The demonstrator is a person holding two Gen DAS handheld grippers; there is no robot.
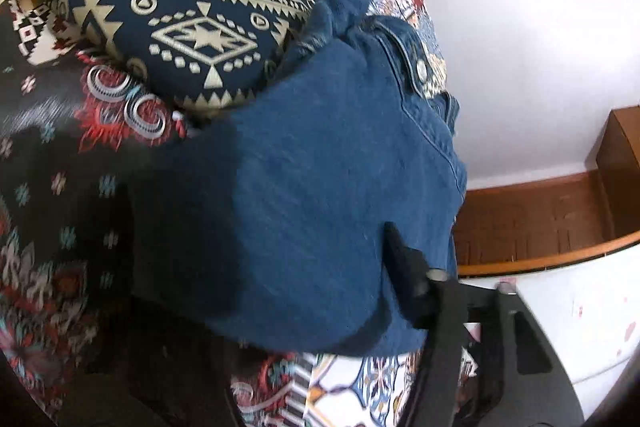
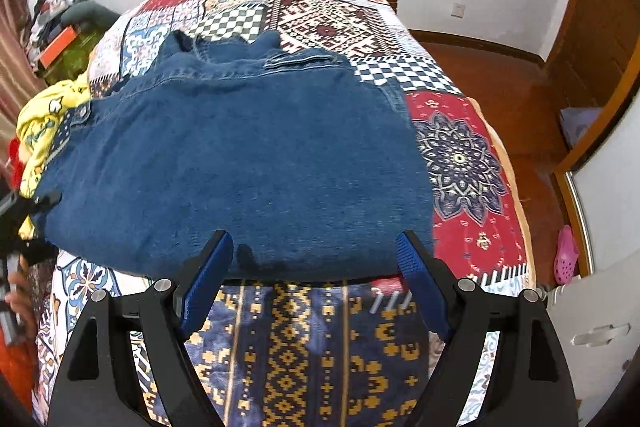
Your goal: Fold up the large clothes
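Black gripper fingers are framing a blue denim garment lying on a patterned bedspread.

Closest in the left wrist view, one dark finger of the left gripper (image 1: 404,267) is lying against the near edge of the denim garment (image 1: 320,167); its partner is lost in blur, so whether the jaws are gripping cloth cannot be told. The garment is resting against a navy patterned pillow (image 1: 180,7), probably to keep it spread for folding. In the right wrist view, the right gripper (image 2: 316,255) is hovering with jaws wide apart, its blue pads (image 2: 208,283) straddling the garment's near hem without pinching it, seemingly lining up to take that edge. The denim is lying flat across the bedspread (image 2: 460,155), beside a yellow cloth (image 2: 44,119).
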